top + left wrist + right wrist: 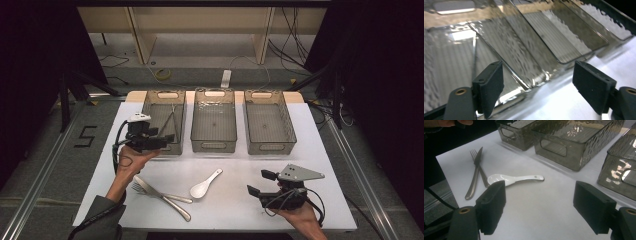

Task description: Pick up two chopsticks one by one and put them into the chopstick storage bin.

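The work in hand is sorting cutlery into three smoked bins lined up along the far side of the table [310, 150]. The left gripper [167, 138] is hanging over the near end of the left bin [148, 107], its jaws standing wide with nothing between them. Slim chopsticks [171, 120] are lying in that bin — seemingly one kind of utensil per bin. The middle bin [214, 145] and the right bin [270, 147] are holding nothing yet. On the near left of the table, a fork [142, 187] and a knife [170, 206] are lying crossed, a white spoon [205, 185] just right of them. The right gripper [260, 182] is waiting at the near right — jaws wide, gripping nothing — aimed left toward the spoon, likely its pick.
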`<state>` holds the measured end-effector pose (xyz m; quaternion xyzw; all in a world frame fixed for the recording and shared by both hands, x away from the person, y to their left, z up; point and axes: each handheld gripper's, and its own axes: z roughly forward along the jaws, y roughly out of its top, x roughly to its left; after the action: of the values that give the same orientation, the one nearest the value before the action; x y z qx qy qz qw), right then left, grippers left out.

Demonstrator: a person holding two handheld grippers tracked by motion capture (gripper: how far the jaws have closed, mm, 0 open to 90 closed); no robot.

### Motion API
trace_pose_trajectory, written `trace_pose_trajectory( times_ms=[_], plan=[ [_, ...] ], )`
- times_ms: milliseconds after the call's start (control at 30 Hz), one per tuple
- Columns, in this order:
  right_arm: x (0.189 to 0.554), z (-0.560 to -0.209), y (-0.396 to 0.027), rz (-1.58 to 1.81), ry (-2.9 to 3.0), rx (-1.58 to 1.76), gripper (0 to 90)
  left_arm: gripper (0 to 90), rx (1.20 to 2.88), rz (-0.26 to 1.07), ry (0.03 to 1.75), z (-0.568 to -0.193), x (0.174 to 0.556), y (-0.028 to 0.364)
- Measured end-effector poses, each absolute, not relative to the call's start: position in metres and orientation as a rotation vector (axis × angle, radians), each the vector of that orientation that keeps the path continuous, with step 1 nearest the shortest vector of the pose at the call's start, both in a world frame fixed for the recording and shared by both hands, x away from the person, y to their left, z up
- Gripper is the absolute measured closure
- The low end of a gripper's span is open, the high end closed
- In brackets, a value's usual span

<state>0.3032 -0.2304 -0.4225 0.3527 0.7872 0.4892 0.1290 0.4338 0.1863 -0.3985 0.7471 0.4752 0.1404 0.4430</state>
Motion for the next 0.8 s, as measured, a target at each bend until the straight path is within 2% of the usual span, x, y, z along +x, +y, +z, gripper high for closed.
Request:
trace_pose_trajectory(
  times_ms=[800],
  plan=[
    [0.304, -0.424, -0.234, 1.435, 2.268, 1.039, 26.7, 19.6, 1.951, 0.248, 1.081, -0.402, 0.415, 0.147]
  ],
)
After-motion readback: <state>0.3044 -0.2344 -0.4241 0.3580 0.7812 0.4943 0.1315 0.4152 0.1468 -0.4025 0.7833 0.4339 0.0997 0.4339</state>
